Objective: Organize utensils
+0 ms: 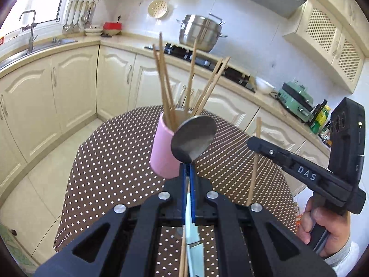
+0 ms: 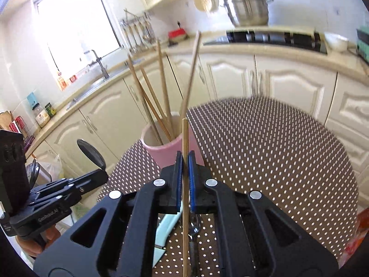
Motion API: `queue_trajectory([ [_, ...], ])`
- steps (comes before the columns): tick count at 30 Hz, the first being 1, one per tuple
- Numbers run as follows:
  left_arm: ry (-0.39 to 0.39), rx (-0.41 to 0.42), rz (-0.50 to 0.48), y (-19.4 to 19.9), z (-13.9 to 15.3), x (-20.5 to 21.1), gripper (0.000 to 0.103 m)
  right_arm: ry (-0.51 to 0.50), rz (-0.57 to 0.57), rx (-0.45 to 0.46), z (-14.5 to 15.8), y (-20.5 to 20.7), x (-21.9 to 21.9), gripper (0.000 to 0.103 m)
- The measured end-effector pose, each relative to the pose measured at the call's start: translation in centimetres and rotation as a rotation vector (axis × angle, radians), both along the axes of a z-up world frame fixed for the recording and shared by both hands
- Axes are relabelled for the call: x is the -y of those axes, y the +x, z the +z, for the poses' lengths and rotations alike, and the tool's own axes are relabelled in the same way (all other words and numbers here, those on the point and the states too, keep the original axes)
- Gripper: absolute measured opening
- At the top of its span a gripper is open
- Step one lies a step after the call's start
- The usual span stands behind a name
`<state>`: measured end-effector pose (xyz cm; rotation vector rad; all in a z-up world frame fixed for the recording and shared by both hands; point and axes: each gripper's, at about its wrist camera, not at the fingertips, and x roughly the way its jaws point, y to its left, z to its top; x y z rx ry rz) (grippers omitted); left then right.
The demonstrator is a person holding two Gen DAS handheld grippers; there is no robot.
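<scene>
Round worktop w/ brown dotted cloth, in a kitchen w/ cream cabinets, sink by window, pot on stove. Left gripper clamps a spoon just beside pink cup of chopsticks. Right gripper grips one chopstick upright near the cup.

Cream cabinets, bright window, tiled floor, white walls

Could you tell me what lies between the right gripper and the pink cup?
Nothing: in the right wrist view, the right gripper, shut on a chopstick, sits directly before the pink cup.
</scene>
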<state>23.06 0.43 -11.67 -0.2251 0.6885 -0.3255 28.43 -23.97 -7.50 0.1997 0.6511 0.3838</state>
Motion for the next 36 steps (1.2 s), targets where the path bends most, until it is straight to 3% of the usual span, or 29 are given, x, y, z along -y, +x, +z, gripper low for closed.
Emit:
queue_trajectory([
  [13,-0.002,0.109,-0.032,0.8,4.5,1.2,0.0,-0.029,0.023,0.203,6.8,-0.7,-1.1,0.006],
  [19,-0.003,0.024,-0.036,2.7,2.5,0.9,0.002,-0.032,0.023,0.175,5.9,0.1,-1.3,0.005],
  [22,0.037,0.0,-0.069,3.2,1.6,1.8,0.004,-0.021,0.01,0.151,4.9,0.5,-0.6,0.005],
  [23,0.046,-0.016,-0.092,3.4,1.2,2.3,0.008,-0.017,0.006,0.144,4.6,0.5,-0.2,0.005],
  [24,0.049,-0.028,-0.106,3.6,0.8,2.8,0.021,-0.015,0.0,0.134,4.3,0.6,0.2,0.006],
  [26,0.063,-0.046,-0.134,4.0,0.2,3.8,0.036,0.007,-0.015,0.121,3.8,0.6,1.4,0.006],
  [31,0.153,-0.084,-0.217,5.1,-1.0,7.5,0.036,0.107,-0.059,0.073,2.4,0.5,5.9,0.006],
  [36,0.221,-0.132,-0.238,6.8,-2.5,10.1,0.036,0.165,-0.121,0.079,1.9,-0.4,10.6,0.005],
])
